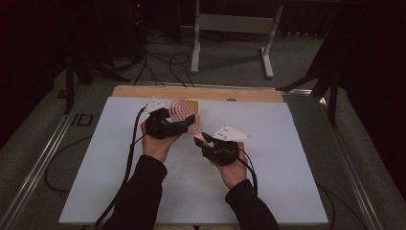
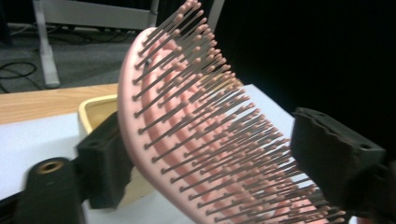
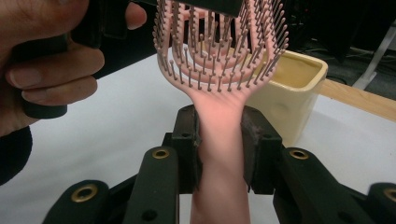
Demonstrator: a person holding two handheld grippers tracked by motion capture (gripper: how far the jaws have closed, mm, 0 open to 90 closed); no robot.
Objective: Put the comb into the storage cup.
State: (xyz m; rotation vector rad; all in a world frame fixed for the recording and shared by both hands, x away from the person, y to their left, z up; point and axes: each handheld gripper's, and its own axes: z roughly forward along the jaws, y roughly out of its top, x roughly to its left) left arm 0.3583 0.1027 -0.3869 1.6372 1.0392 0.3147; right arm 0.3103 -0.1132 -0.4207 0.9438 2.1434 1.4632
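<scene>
A pink hairbrush (image 1: 183, 111) with dark bristles is held up over the white sheet between my two grippers. My right gripper (image 1: 199, 138) is shut on its handle (image 3: 219, 135), one pad pressing each side (image 3: 219, 154). My left gripper (image 1: 186, 120) has the brush head (image 2: 187, 126) across its jaws. One pad (image 2: 105, 161) lies against the pink back and the other pad (image 2: 334, 161) meets the bristle tips. Just behind the brush stands a pale yellow container (image 3: 294, 88), seen also in the high view (image 1: 194, 102) and the left gripper view (image 2: 93, 112).
A white sheet (image 1: 287, 167) covers the table, with a strip of bare wood (image 1: 143, 91) along its far edge. Beyond the table stand a white frame (image 1: 234, 28) and loose cables (image 1: 163, 62) on the floor. The person's left hand (image 3: 42, 70) is close by the brush head.
</scene>
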